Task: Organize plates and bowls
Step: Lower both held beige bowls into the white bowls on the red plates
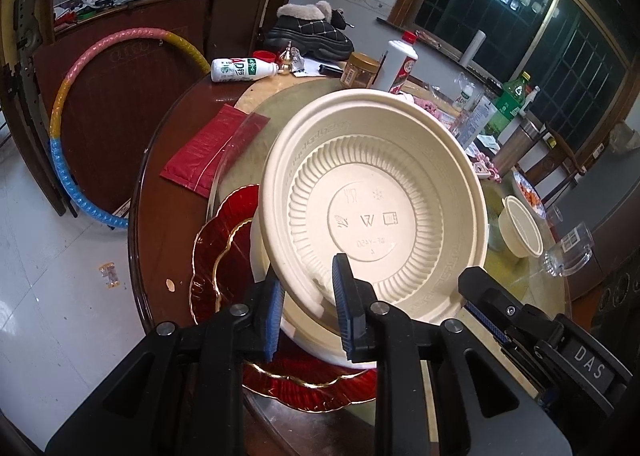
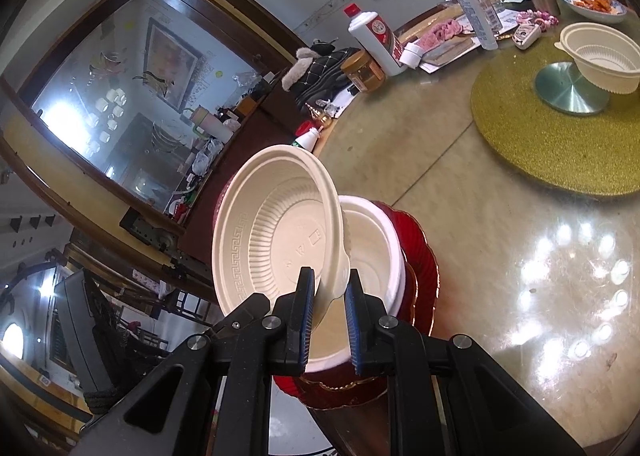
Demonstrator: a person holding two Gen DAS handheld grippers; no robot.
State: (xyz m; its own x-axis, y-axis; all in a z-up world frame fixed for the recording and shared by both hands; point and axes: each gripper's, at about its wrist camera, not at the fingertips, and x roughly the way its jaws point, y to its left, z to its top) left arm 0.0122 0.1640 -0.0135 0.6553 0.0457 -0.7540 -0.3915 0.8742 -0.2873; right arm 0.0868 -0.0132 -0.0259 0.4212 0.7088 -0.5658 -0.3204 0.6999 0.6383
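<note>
I am partway through stacking: my left claw (image 1: pixel 308 310) is clamped on the near rim of a cream bowl (image 1: pixel 372 199), and my right claw (image 2: pixel 327 316) is pinched on the same rim from the other side, so both hold the bowl tilted on edge above the stack at the near edge of the worktop (image 2: pixel 500 183). Going left to right in the left wrist view, a red scalloped plate (image 1: pixel 218 252) with a gold edge lies at the bottom, glossy and faceted like pressed glass or plastic; on it sits a white bowl (image 2: pixel 370 252), smooth and round-walled, and the cream bowl leans over that. The cream one looks like moulded pulp or thin plastic, matte, with fine radial ribs round the base, embossed marks in the middle and a key pattern pressed into the rim. Further right a second ribbed cream bowl (image 1: pixel 520 228) stands apart on the glass turntable, beside a clear glass mug (image 1: pixel 568 252). The next move, as I judge it, is to bring the held bowl level, centre it over the white one and lower it until it nests, then part both claws; the thin rim may flex or slip, so I should let go gently.
</note>
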